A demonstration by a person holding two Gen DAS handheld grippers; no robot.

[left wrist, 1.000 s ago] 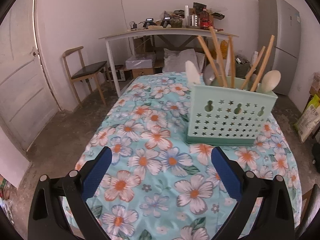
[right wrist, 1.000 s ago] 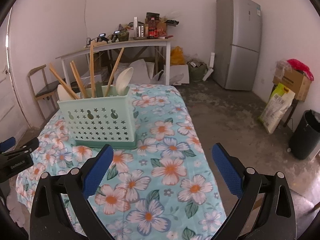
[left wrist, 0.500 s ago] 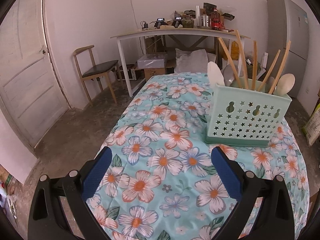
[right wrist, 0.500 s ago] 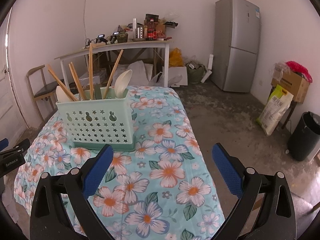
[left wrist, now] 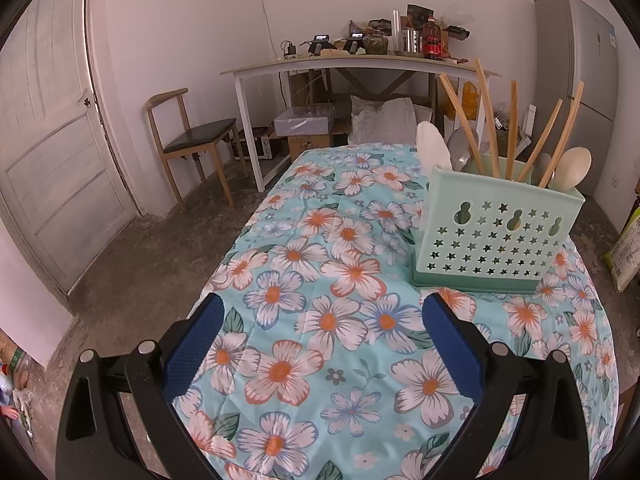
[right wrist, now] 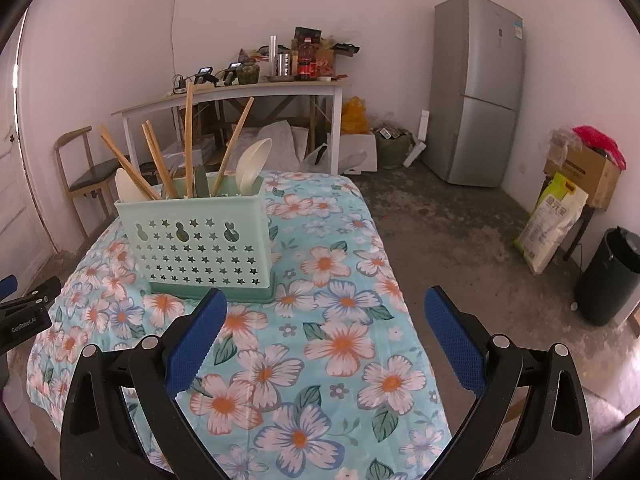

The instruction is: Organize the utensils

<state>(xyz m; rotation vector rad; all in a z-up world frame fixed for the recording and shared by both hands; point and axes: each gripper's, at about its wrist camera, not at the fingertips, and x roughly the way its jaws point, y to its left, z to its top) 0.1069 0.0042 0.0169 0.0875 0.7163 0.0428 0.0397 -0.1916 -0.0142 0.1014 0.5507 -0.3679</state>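
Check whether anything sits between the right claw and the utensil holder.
Nothing visible does. Only bare floral tablecloth lies between the open right claw and the mint utensil holder, which stands ahead and to its left.

Both wrist cams fwd; shared caddy [left wrist: 496,236], tablecloth [right wrist: 344,344].
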